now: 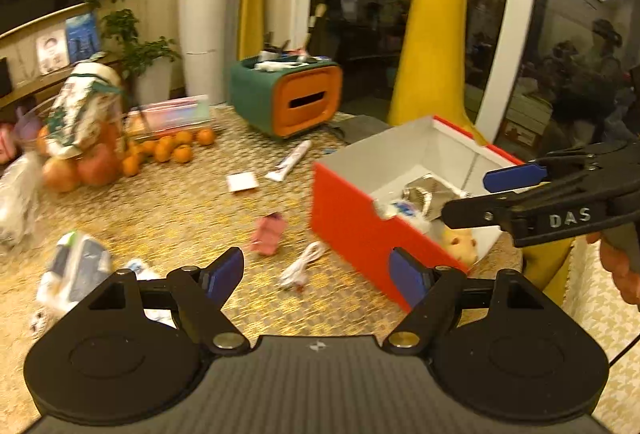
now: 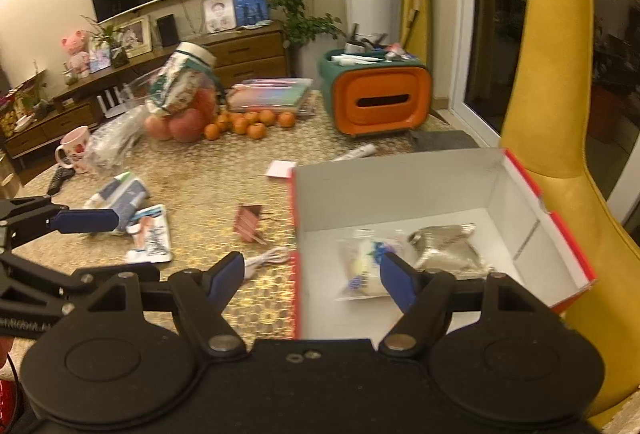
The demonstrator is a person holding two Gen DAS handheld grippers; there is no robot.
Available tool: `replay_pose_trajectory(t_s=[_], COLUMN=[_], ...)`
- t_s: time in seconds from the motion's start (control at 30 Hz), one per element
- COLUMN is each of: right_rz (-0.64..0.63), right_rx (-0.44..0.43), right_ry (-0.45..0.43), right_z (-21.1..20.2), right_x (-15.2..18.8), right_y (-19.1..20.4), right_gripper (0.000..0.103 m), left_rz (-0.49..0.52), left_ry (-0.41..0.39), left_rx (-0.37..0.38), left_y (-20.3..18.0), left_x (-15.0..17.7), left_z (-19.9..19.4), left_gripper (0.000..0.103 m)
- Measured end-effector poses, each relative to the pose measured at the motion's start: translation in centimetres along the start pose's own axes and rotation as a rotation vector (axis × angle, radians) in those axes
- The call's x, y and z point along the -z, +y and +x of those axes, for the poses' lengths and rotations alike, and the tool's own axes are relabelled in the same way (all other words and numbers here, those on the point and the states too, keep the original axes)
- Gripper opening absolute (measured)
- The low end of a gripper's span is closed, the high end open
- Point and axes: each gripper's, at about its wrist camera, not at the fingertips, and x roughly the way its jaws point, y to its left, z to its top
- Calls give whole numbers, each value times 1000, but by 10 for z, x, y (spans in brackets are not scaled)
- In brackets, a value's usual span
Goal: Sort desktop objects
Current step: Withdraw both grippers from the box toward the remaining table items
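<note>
White "DAS" lettering on the black right claw [image 1: 476, 196]

The box [image 2: 400, 190] looks like matt cardboard, red outside and white within, and in it lies a crinkled, shiny silver foil pouch [image 2: 448, 246] beside a clear, glossy plastic packet [image 2: 360, 266]. The table [image 1: 180, 202], across the middle of the frame, wears a woven, rough-looking golden cloth. At upper centre the organiser [image 2: 376, 94] is smooth, slightly glossy plastic, and both grippers' bodies are matt black plastic with blue pads [image 1: 224, 270].
</note>
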Motion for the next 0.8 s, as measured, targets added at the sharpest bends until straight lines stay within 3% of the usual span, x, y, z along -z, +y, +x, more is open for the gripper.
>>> replay_pose_trajectory(t_s=[0.57,0.67,0.8], right_rz=[-96,-101,-116], right_rx=[-25,-22,10], right_ry=[-16,-13,-23], right_z=[31,45,65], right_x=[9,8,8], right_y=[76,86,93], right_gripper=[77,78,81], left_rz=[-43,-70,-98], left_ry=[-27,-20,-10], left_rx=[-99,-116,-139], left_y=[73,89,109], left_x=[38,42,47], left_z=[-26,-21,-13], left_gripper=[79,89,89])
